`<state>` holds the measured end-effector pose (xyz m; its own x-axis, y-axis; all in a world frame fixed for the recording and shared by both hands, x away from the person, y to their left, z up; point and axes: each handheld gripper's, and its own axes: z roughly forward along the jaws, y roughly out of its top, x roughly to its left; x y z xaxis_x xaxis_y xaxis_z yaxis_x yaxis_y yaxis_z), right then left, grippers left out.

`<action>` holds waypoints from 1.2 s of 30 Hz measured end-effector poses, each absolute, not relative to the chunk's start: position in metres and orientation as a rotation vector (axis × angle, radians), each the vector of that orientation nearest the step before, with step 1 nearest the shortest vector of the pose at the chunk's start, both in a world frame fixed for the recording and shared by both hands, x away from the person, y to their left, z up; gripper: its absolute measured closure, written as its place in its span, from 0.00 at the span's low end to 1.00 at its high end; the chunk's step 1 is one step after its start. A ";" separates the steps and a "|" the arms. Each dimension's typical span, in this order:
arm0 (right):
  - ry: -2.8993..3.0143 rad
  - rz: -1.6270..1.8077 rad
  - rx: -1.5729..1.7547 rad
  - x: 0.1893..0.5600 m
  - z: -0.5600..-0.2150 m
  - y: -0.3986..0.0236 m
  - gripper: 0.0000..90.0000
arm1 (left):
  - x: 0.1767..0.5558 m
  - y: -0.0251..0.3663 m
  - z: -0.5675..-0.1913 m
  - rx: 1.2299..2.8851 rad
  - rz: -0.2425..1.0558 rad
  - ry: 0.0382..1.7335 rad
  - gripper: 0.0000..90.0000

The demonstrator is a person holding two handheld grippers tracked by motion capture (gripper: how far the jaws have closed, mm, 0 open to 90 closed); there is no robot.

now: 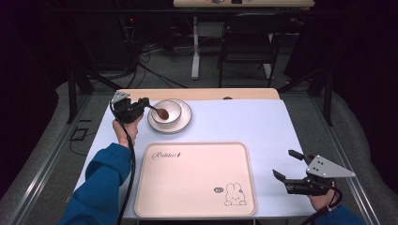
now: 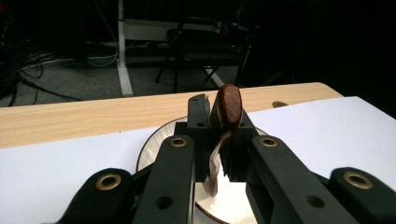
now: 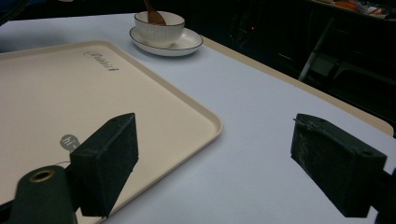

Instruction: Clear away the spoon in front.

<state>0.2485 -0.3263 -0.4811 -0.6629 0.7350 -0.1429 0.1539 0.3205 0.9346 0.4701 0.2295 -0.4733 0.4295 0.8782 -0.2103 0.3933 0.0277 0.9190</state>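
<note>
Left tongs [image 1: 146, 104]: pinching the spoon [image 1: 160, 112] handle — its head over the bowl [image 1: 167, 111].
Bowl: on saucer [image 1: 184, 122], table's far side.
Right tongs [image 1: 287, 165]: spread — beside tray [image 1: 187, 187].

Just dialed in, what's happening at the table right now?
The left gripper is shut on the handle of a brown spoon, whose scoop end sits over the white bowl. The bowl stands on a saucer at the far side of the table. The right gripper rests at the near right with its jaws open and nothing between them, beside the cream tray, which has nothing on it.
</note>
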 end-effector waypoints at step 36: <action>2.035 1.347 0.782 0.249 -0.481 -0.326 0.16 | 0.444 0.224 -0.402 1.701 0.488 0.908 0.93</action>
<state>0.2488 -0.3259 -0.4814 -0.6660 0.7327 -0.1398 0.1576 0.3215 0.9337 0.4440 0.2239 -0.4020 0.6221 0.7733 -0.1222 0.3252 -0.1133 0.9388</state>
